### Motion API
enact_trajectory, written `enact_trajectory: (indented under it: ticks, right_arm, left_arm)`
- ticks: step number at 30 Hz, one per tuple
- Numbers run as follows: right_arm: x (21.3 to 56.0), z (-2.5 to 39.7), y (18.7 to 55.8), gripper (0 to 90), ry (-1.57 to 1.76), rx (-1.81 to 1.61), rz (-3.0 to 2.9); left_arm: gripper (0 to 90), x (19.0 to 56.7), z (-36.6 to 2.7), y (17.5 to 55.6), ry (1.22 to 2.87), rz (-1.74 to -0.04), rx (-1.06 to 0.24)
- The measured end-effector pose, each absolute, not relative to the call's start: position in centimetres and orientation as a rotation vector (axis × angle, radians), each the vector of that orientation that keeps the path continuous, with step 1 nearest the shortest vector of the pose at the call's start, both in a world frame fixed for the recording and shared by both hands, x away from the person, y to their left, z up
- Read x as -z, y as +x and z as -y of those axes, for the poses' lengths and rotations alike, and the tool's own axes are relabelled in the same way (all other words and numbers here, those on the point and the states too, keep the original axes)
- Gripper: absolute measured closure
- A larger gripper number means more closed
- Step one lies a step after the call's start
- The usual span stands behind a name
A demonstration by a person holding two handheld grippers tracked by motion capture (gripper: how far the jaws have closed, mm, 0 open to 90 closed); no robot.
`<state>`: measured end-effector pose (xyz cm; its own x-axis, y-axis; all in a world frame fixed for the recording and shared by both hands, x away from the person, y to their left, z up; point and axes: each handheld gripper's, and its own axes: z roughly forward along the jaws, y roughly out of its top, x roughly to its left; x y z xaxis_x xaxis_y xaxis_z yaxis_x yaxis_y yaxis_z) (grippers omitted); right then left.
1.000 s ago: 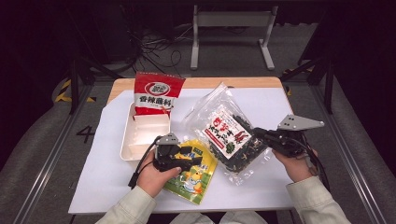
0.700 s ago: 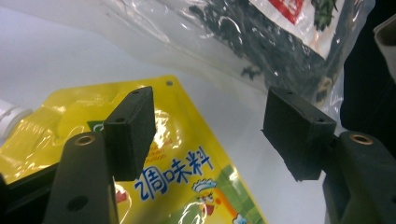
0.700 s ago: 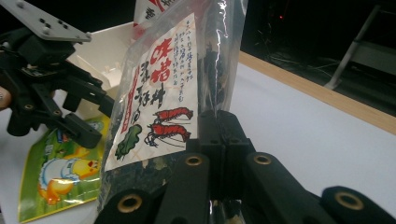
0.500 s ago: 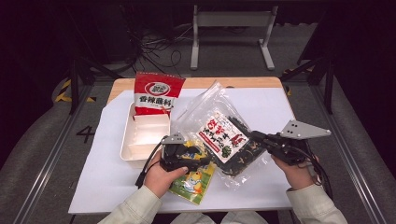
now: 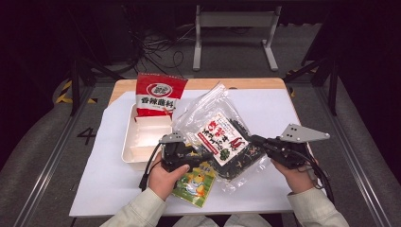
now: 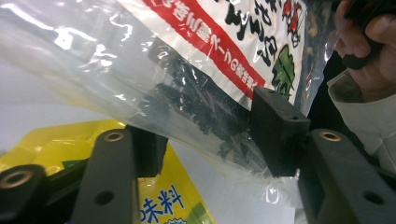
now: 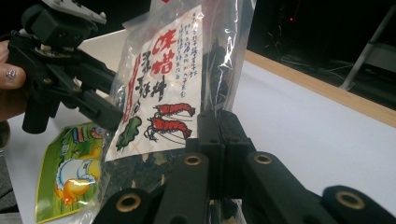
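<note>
A clear bag of dark seaweed [image 5: 222, 137] with a white and red label hangs tilted above the table. My right gripper [image 5: 255, 141] is shut on its right edge; in the right gripper view the pads meet on the plastic [image 7: 219, 128]. My left gripper [image 5: 205, 153] stands open at the bag's lower left. In the left gripper view its jaws [image 6: 210, 140] straddle the bag's [image 6: 196, 93] lower edge without closing. A yellow seasoning packet [image 5: 195, 182] lies flat under the left hand.
A white tray [image 5: 142, 139] sits at the left, with a red snack packet [image 5: 158, 97] leaning on its far end. The white table cover [image 5: 283, 113] has bare room at the right and far side. Dark floor, cables and a metal stand lie beyond.
The left gripper has moved right, off the yellow packet, up to the bag. The right gripper has lifted the bag and tilted it more upright.
</note>
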<state>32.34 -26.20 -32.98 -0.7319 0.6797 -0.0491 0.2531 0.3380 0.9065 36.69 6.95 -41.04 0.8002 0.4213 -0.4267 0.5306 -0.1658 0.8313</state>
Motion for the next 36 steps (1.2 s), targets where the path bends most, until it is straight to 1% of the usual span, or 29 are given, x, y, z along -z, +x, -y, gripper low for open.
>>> enact_trajectory:
  ticks: [1,2,3,6,8,12,14,16,21,22,23,27,28,30,36]
  right_arm:
    - [33.0,26.2,32.3,88.9,0.814,-1.368,-2.187]
    - [33.1,26.2,32.3,88.9,0.81,-1.367,-2.189]
    - [33.1,26.1,32.2,88.9,0.811,-1.361,-2.191]
    - [33.2,26.2,32.2,88.9,0.811,-1.349,-2.191]
    - [33.3,26.3,32.2,89.0,0.812,-1.354,-2.186]
    - [33.3,26.5,32.1,88.8,0.803,-1.348,-2.186]
    - [33.4,26.6,32.2,88.5,0.807,-1.342,-2.185]
    - [33.5,26.6,32.2,88.4,0.808,-1.333,-2.187]
    - [33.6,26.6,32.3,86.3,0.801,-1.326,-2.202]
    - [33.6,26.7,32.4,88.1,0.8,-1.328,-2.204]
    - [33.6,26.9,32.4,87.2,0.802,-1.341,-2.204]
    - [33.5,27.4,32.4,83.7,0.811,-1.35,-2.196]
    - [33.4,27.5,32.5,83.1,0.814,-1.349,-2.193]
    - [33.4,27.9,32.5,79.4,0.823,-1.354,-2.183]
    - [33.2,29.0,32.4,78.2,0.844,-1.376,-2.165]
  left_arm:
    - [55.1,41.0,-7.1,36.7,1.793,-0.736,0.106]
    - [57.9,40.9,-7.2,36.7,1.79,-0.738,0.11]
    - [63.4,40.9,-7.5,36.8,1.793,-0.737,0.111]
    - [71.7,40.6,-8.0,36.7,1.762,-0.723,0.127]
    - [75.2,40.5,-8.2,36.7,1.749,-0.714,0.129]
    - [78.0,39.5,-8.5,36.2,1.731,-0.689,0.101]
    - [80.8,38.6,-8.8,35.8,1.736,-0.649,0.066]
    - [81.1,38.2,-8.9,35.7,1.744,-0.639,0.054]
    - [81.9,36.5,-9.3,35.2,1.813,-0.58,-0.058]
    - [82.3,36.1,-9.4,35.2,1.833,-0.572,-0.075]
    - [82.5,35.4,-9.8,35.1,1.86,-0.565,-0.116]
    - [82.7,34.4,-10.4,35.1,1.889,-0.548,-0.151]
    - [82.7,33.9,-10.6,35.2,1.912,-0.536,-0.183]
    - [82.7,33.1,-11.0,35.2,1.94,-0.536,-0.204]
    - [82.6,31.7,-12.6,35.4,1.966,-0.551,-0.233]
